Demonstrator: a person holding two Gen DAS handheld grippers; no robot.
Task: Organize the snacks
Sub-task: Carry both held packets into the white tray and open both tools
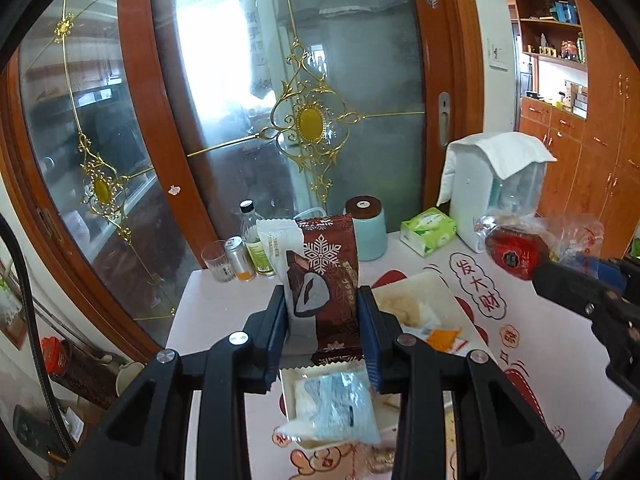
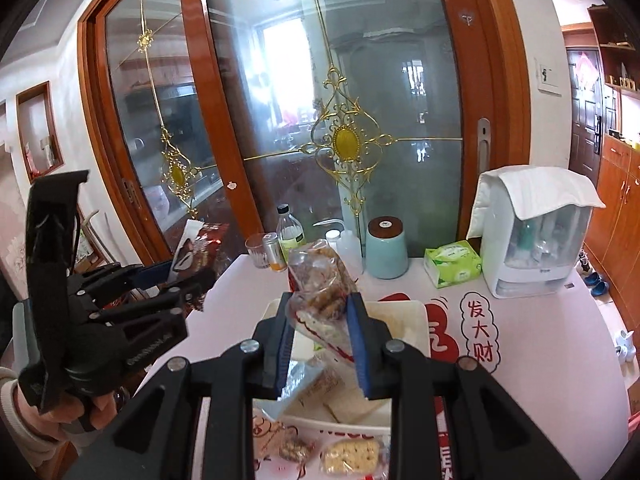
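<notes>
Above the white tray (image 1: 430,284) | left tool (image 1: 322,320) grips brown snowflake packet (image 1: 326,276) | right tool (image 2: 320,332) grips clear cookie bag (image 2: 320,284)

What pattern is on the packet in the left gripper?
Dark brown snack packet with a white snowflake; clearest in the left wrist view.

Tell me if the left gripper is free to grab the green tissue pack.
Probably not yet: the left gripper is shut on a brown snack packet. The tissue pack itself sits uncovered on the table.
</notes>
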